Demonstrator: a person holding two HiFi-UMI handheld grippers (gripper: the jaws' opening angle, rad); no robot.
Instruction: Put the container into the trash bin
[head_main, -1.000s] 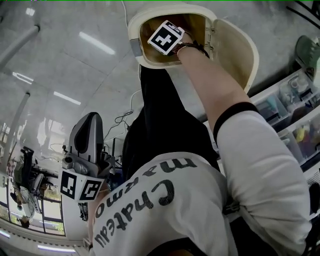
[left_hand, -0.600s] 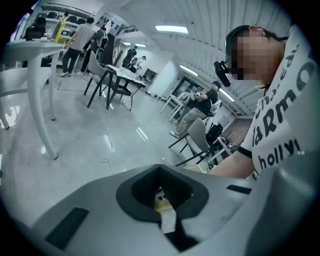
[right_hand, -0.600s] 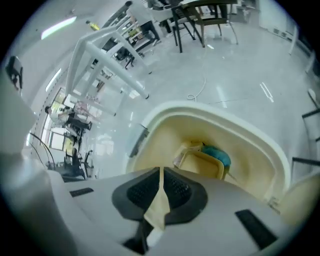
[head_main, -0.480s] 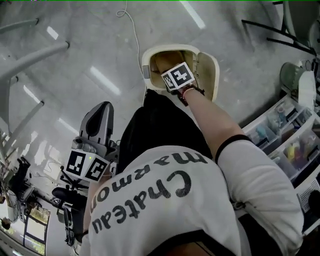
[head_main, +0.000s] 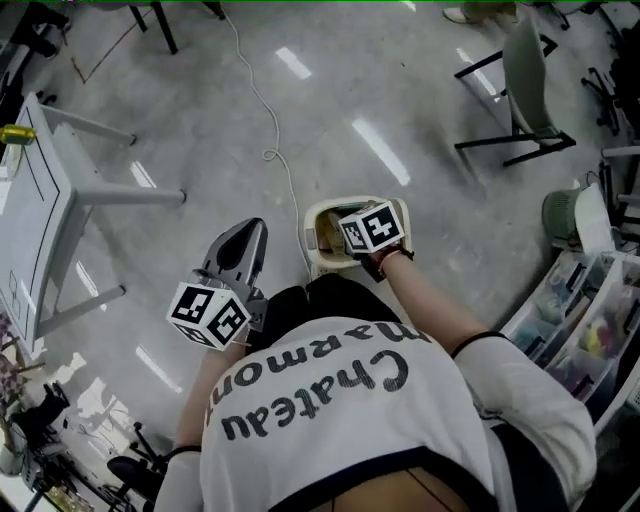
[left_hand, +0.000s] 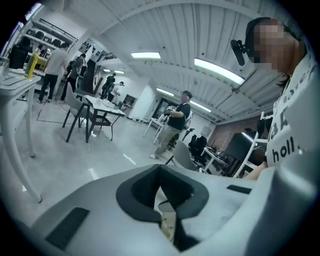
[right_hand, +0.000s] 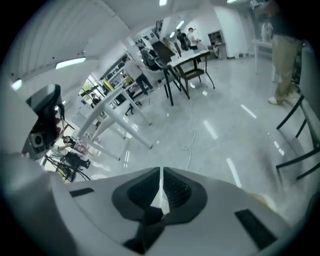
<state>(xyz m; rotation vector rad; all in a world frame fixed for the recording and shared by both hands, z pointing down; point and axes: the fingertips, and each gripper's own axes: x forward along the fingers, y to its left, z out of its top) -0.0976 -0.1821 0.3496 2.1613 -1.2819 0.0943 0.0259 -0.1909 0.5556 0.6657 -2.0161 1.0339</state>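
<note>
The cream trash bin (head_main: 318, 262) stands on the grey floor just ahead of the person's legs, its top partly covered by my right gripper (head_main: 372, 228). That gripper hovers over the bin's mouth with its marker cube facing up. In the right gripper view its jaws (right_hand: 161, 172) are shut with nothing between them. My left gripper (head_main: 238, 255) hangs to the left of the bin, pointing away from the body. It is also shut and empty in the left gripper view (left_hand: 160, 167). The container is in neither gripper, and I cannot make it out inside the bin.
A white table (head_main: 45, 195) stands at the left, and a white cable (head_main: 268, 120) runs along the floor to the bin. A chair (head_main: 525, 90) is at the upper right. Stacked clear storage drawers (head_main: 590, 330) and a small fan (head_main: 562, 215) line the right side.
The head view has pulled up and back, so the bin looks much smaller. My right gripper has come up from inside the bin's mouth to just above it. The left gripper stays beside the legs.
</note>
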